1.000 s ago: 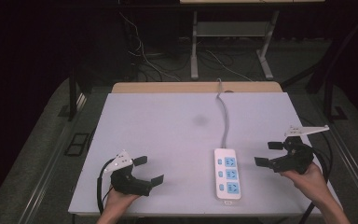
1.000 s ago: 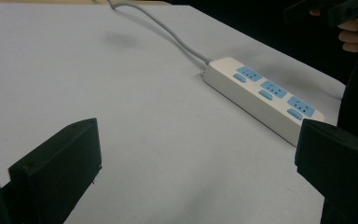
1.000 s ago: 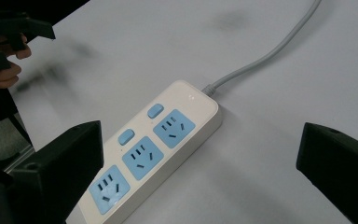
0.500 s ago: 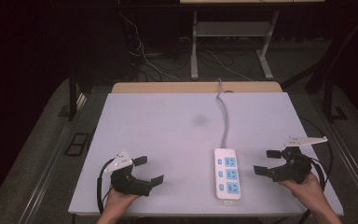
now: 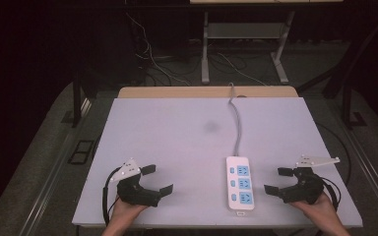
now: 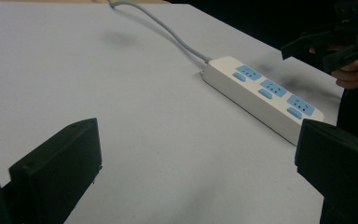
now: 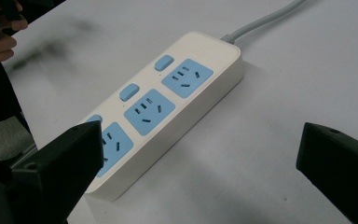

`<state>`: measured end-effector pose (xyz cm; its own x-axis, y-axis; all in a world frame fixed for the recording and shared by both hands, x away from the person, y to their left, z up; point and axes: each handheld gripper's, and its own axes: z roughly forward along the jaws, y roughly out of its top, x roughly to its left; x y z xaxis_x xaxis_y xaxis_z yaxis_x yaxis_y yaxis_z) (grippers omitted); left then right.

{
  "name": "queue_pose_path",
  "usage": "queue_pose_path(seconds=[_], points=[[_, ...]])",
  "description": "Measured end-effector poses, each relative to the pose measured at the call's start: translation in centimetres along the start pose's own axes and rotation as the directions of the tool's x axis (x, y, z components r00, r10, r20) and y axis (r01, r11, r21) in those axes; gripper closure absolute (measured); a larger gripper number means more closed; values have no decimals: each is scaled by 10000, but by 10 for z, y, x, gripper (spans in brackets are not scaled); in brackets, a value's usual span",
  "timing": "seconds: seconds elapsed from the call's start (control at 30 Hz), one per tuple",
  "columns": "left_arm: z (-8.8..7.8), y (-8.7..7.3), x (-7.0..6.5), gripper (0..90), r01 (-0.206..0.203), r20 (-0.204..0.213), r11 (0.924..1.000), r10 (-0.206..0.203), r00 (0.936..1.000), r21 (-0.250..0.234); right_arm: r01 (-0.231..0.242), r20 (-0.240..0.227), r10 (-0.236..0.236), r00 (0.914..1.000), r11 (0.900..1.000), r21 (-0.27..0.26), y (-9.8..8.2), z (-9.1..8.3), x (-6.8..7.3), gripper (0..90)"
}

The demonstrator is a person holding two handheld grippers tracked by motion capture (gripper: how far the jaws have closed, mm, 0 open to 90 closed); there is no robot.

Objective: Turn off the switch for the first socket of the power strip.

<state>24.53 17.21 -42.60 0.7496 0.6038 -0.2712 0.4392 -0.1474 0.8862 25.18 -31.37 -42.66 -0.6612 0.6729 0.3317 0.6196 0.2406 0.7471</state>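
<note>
— What sits closest to the person?

— Both grippers, at the near edge of the tabletop (image 5: 177,132). The left gripper (image 5: 156,180) is by the near left corner, held in the left hand (image 5: 125,212), its jaws spread wide with nothing between them. The right gripper (image 5: 278,181) is toward the near right corner, in the right hand (image 5: 321,209), jaws likewise released and empty.

— And between them?

— A white power strip (image 5: 239,183) lies flat on the tabletop, right of the middle and near the front edge, its long side running front to back. It is just beside the right gripper's jaws, not touching them, and well apart from the left gripper. It has three blue sockets, each with a small blue switch next to it.

— Do the gripper views agree?

— Yes. In the right gripper view the power strip (image 7: 168,102) lies close ahead, partly behind one black jaw. In the left gripper view it (image 6: 261,95) lies farther off, with the right gripper (image 6: 328,44) beyond it.

— Farther back?

— The grey cord (image 5: 236,123) runs from the strip's far end to the far edge and over it. A faint dark smudge (image 5: 210,127) marks the middle of the tabletop.
</note>
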Motion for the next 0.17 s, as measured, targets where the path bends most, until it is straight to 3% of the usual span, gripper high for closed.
queue_pose_path(seconds=[0.17], points=[[1,0,0,0,-24,-45,9999,24,10000,147,160,51,-161,9999,9998,135,-6,5,2,3]])
